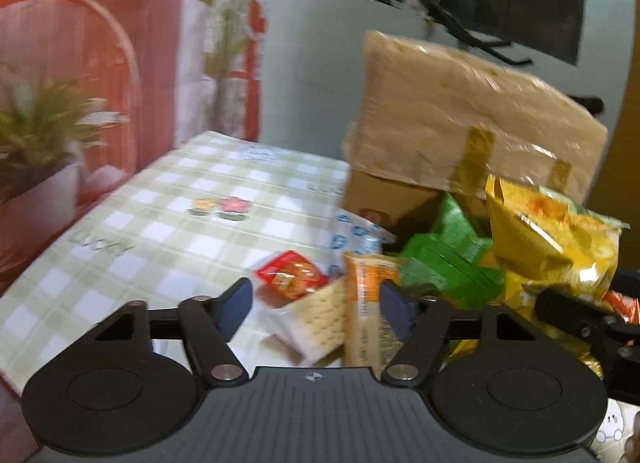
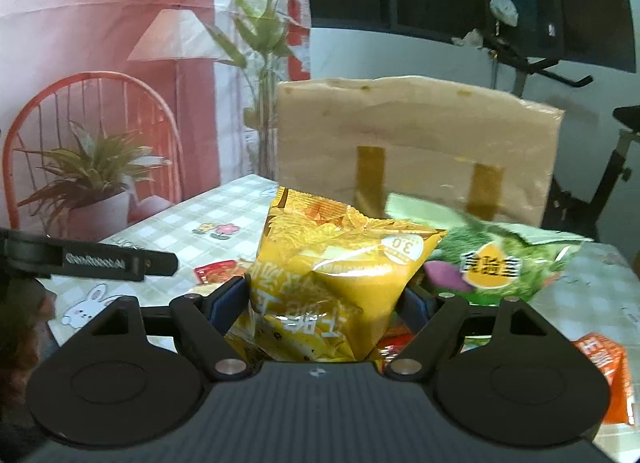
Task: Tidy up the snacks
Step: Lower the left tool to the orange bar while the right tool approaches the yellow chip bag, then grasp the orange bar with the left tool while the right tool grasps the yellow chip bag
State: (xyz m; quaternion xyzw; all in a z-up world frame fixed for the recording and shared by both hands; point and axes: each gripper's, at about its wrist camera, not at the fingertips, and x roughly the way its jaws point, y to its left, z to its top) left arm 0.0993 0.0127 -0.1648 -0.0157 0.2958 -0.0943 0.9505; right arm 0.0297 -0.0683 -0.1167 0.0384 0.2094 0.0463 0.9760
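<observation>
The right tongs [image 2: 324, 299] are gripping a yellow chip bag [image 2: 336, 275], both pads pressing its crinkled sides, holding it above the checked desk [image 2: 188, 223] in front of a cardboard box [image 2: 416, 135]. A green snack bag [image 2: 492, 263] is lying just behind it. The left tongs [image 1: 316, 303] are standing open around a cracker packet [image 1: 320, 319] and an orange snack bar [image 1: 366, 311], with a red packet [image 1: 290, 273] lying just beyond; whether the pads are touching them is unclear in the blur.
</observation>
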